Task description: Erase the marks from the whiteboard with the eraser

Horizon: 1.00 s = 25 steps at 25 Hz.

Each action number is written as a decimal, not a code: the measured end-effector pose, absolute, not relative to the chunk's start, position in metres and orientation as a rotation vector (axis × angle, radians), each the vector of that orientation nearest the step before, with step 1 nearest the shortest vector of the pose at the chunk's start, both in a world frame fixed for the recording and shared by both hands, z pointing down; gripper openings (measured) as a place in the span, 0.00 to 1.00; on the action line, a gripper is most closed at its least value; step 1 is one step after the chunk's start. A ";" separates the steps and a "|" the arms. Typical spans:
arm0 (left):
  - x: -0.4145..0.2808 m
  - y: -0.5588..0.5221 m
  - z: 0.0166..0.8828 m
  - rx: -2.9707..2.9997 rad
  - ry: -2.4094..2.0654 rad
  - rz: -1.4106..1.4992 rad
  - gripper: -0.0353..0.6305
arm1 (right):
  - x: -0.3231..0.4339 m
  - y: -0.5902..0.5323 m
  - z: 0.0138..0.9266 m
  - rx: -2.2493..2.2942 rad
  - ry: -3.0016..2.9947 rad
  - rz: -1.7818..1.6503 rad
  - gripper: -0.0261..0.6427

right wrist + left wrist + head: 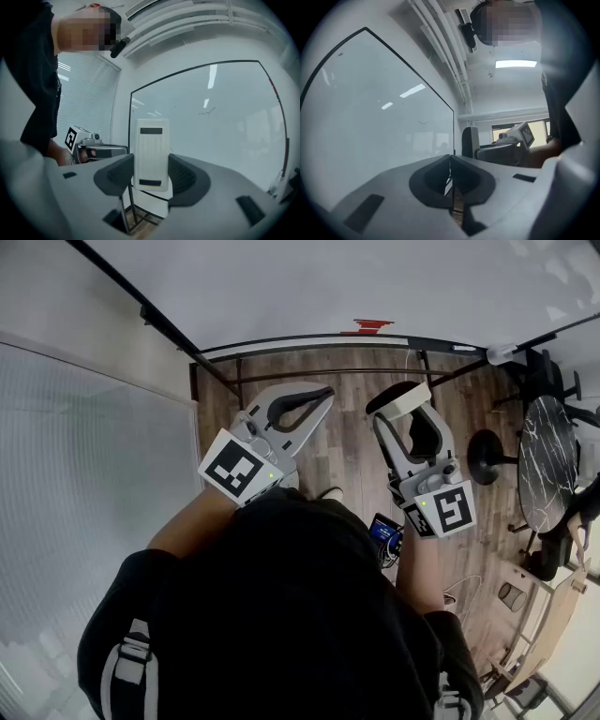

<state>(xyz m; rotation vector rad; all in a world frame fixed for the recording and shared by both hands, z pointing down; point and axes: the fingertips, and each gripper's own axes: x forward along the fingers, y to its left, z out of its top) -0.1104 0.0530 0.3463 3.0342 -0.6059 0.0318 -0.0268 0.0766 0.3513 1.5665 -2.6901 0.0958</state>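
Note:
The whiteboard [309, 282] stands upright in front of me, and its black-framed face [225, 131] fills the right gripper view. A small faint squiggle [206, 111] is on it, seen also as a tiny mark [423, 123] in the left gripper view. My right gripper [403, 413] is shut on a white rectangular eraser [151, 154], held upright between the jaws a short way off the board. My left gripper [323, 393] is shut with nothing in it, its tips meeting [450, 157] beside the board's edge.
A red object [372, 326] lies at the board's bottom ledge. The board's stand legs [427, 367] rest on a wooden floor [347, 446]. Window blinds [84, 474] are at the left. A round dark table [548, 460], a stool [487, 457] and chairs are at the right.

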 end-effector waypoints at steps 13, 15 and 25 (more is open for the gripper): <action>-0.091 0.081 0.345 3.026 -0.640 0.009 0.06 | -0.014 0.102 0.351 1.550 -2.768 0.170 0.38; -0.085 0.088 0.345 3.033 -0.642 0.023 0.06 | -0.007 0.108 0.348 1.554 -2.775 0.153 0.38; -0.045 0.123 0.331 3.064 -0.680 0.031 0.06 | 0.030 0.144 0.336 1.552 -2.705 -0.020 0.38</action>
